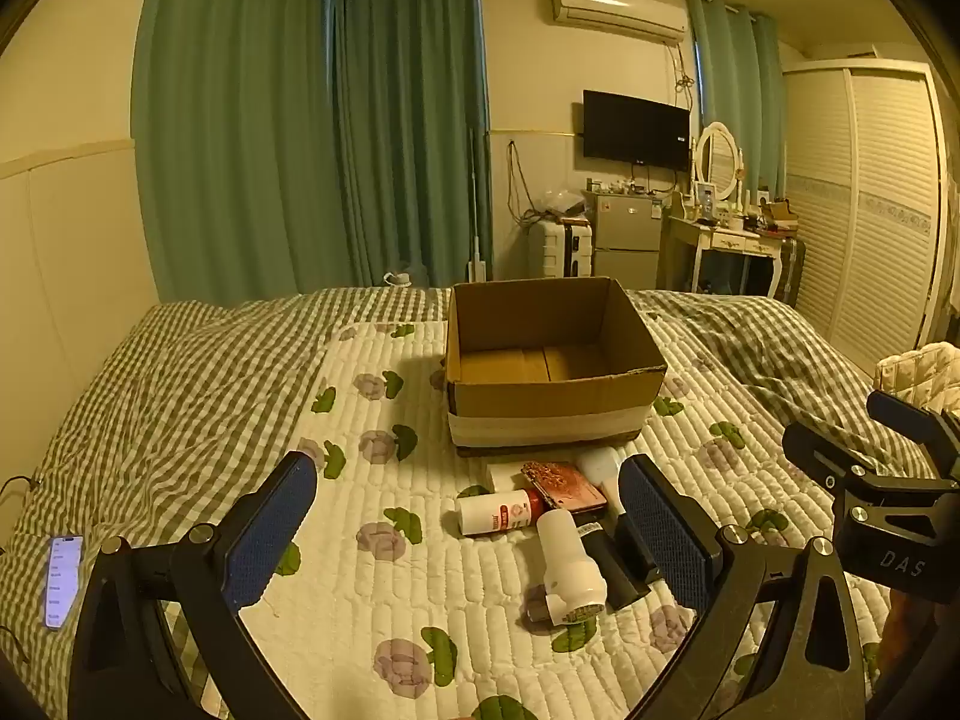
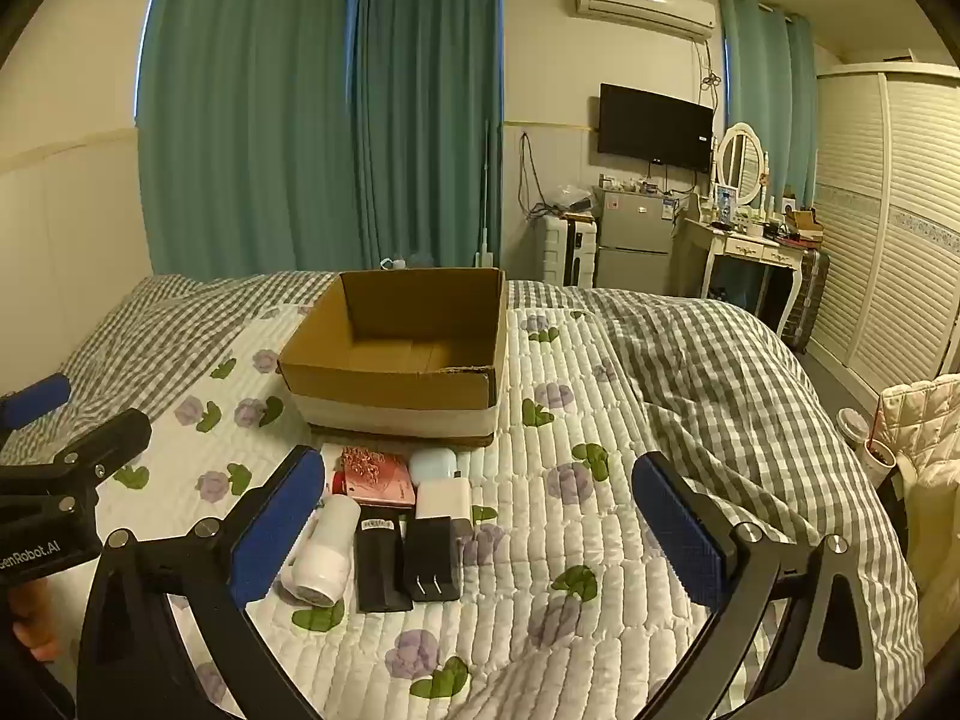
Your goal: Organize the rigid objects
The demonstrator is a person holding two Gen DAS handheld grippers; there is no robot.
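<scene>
Left tongs [image 1: 468, 540] wide open, empty, "GenRobot.AI" on body. Right tongs [image 2: 480, 534] likewise gaping, "DAS" on side. Brown cardboard box [image 2: 396, 384] unmarked.

The bed [image 1: 198, 396] (quilted, floral) carries a cardboard box [image 1: 549, 402], small clutter [image 2: 384, 528] and a phone [image 1: 63, 579].

An open cardboard box [image 2: 396, 354] sits on the bed [image 2: 600, 528], small items [image 2: 390, 528] clustered just before it, between the wide-open hand-held gripper [image 2: 480, 516] fingers.
</scene>
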